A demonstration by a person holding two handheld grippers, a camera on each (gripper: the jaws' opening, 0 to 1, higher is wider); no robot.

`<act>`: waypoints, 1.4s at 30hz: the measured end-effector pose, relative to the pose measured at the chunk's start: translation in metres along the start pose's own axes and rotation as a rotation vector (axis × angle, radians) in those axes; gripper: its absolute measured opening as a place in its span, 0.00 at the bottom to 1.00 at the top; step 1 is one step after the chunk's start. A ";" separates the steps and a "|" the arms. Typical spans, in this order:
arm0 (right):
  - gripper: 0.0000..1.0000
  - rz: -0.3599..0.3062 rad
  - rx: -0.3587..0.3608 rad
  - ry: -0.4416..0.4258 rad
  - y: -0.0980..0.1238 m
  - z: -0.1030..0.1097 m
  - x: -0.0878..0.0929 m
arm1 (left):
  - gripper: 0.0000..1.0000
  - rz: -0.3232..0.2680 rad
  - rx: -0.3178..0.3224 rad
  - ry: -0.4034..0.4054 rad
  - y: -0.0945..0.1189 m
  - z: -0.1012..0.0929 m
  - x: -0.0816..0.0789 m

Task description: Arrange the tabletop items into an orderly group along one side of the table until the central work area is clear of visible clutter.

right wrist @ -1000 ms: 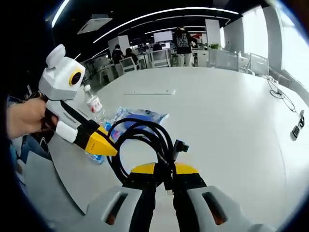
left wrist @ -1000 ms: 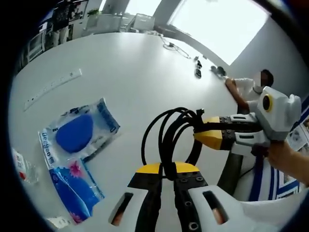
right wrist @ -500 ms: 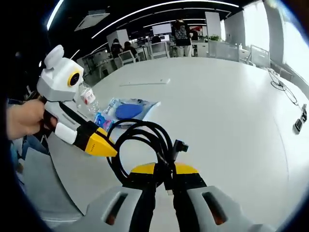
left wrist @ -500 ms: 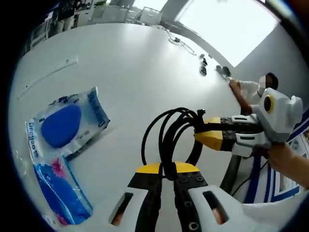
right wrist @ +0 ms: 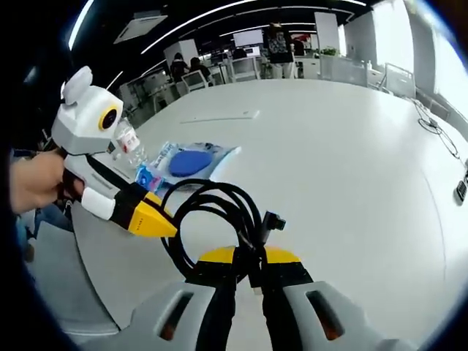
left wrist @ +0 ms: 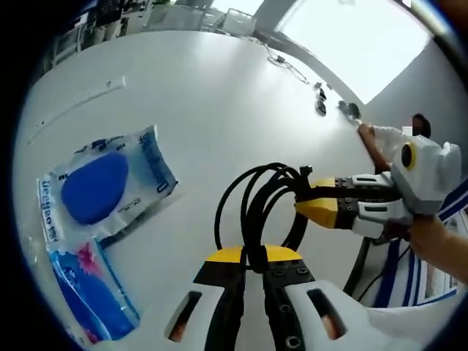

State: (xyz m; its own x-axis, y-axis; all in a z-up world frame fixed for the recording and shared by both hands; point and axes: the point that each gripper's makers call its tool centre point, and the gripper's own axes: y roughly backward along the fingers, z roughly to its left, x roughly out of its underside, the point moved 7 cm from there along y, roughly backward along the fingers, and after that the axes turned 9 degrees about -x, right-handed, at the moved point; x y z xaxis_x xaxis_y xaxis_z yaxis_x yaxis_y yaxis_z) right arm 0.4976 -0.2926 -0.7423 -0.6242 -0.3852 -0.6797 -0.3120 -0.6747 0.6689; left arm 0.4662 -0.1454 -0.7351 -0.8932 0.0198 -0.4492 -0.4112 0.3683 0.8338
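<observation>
A coiled black cable [left wrist: 257, 201] hangs in the air above the white table [left wrist: 212, 102] — several loops bunched together, one plug end sticking out to the side, pinched at two spots on the coil. In the right gripper view the same cable [right wrist: 219, 212] shows its small black connector pointing right. On the table lies a clear packet with a round blue pad inside [left wrist: 99, 186], flat, and touching its lower end a blue packet with a pink flower print [left wrist: 91, 292]. A plastic bottle [right wrist: 128, 144] stands upright near the table edge — just beside the packets.
</observation>
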 end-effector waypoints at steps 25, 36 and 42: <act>0.09 0.055 -0.014 -0.020 -0.023 -0.019 0.012 | 0.04 0.025 -0.008 0.040 -0.027 0.009 0.002; 0.09 0.072 -0.014 -0.014 -0.030 -0.021 0.013 | 0.04 0.027 -0.022 0.050 -0.031 0.011 0.004; 0.10 0.085 -0.010 -0.001 -0.034 -0.021 0.013 | 0.04 0.031 -0.029 0.055 -0.034 0.013 0.005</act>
State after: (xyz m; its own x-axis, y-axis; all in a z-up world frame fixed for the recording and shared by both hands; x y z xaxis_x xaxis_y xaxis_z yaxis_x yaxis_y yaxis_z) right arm 0.5149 -0.2881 -0.7799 -0.6491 -0.4408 -0.6199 -0.2506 -0.6455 0.7214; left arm 0.4775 -0.1457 -0.7697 -0.9141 -0.0209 -0.4050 -0.3873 0.3414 0.8564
